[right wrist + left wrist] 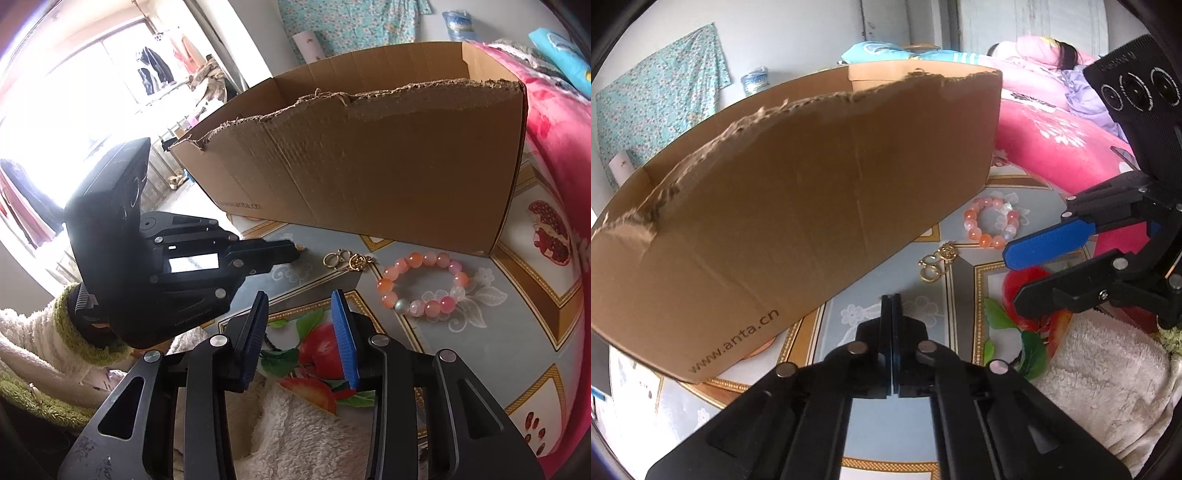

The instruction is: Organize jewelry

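1. Left wrist view: the left gripper is at lower centre with its jaws fully closed. Nothing shows between the pads.
2. Same view: the gold rings lie on the table just above and right of the tips, apart from them. The bracelet is further up and right, near the box corner.
3. Same view: the right gripper comes in from the right edge, jaws partly apart and empty. The bracelet is above-left of it.
4. Right wrist view: the right gripper is at lower centre with a narrow gap and holds nothing. The gold rings are just above it and the bracelet is to its right, both clear of the pads.
5. Same view: the left gripper points right from centre left. A tiny gold speck sits at its tip; cannot tell if it is pinched. The rings are just right of the tip, and the box stands behind.
6. Step, judged: picking small gold pieces for the box. Check the pinch really caught something before lifting. Lift clear over the torn box rim, then release inside.
7. For the rings: open a little, come down over one loop, and close on the metal, not the tablecloth.
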